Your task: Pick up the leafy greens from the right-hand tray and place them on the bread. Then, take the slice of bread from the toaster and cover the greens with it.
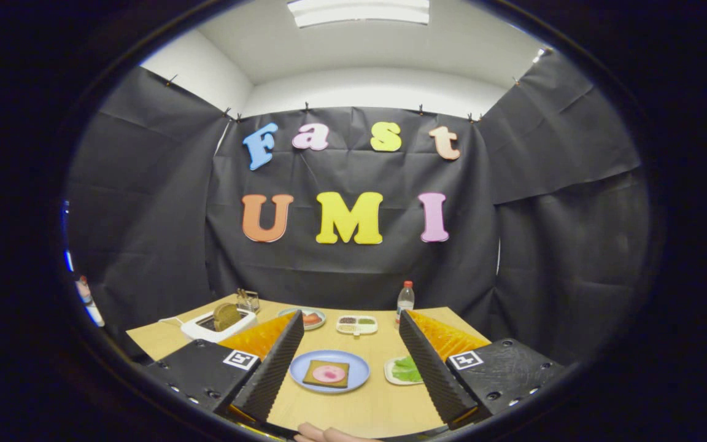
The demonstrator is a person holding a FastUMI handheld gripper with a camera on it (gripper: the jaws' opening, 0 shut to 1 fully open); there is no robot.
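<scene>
We find the claw [348,368] spread wide and holding nothing, poised above the near edge of the pale wooden worktop [353,411]. Its two ribbed black fingers [270,368] frame the work area.

Between the fingers lies a round blue plate [296,371] carrying a square slice of brown bread [313,377] topped with a pink round of meat [329,373]. The flat green leafy greens [407,369] rest on a small white tray [390,373] just beside the plate, on the right, partly hidden behind the right finger. Beyond the left finger stands a white toaster [197,331] with a brown slice of toast [226,315] standing up out of its slot. Further back we note a small dish with something red [312,318], a white divided dish [356,325] and a clear plastic bottle with a red cap [405,299]. A fingertip [323,434] shows at the near edge of the worktop.

In our judgement the task has not begun: the greens remain on their tray and the toast in the toaster. The step in hand is the approach to the greens. We recommend swinging the claw to the right until the leaf sits centred between the fingers, then descending low and level, so the fingertips meet the leaf rather than the tray rim. The leaf appears thin and flat; a grip at its raised edge is likelier to hold, and a gentle close should avoid dragging the light tray.
</scene>
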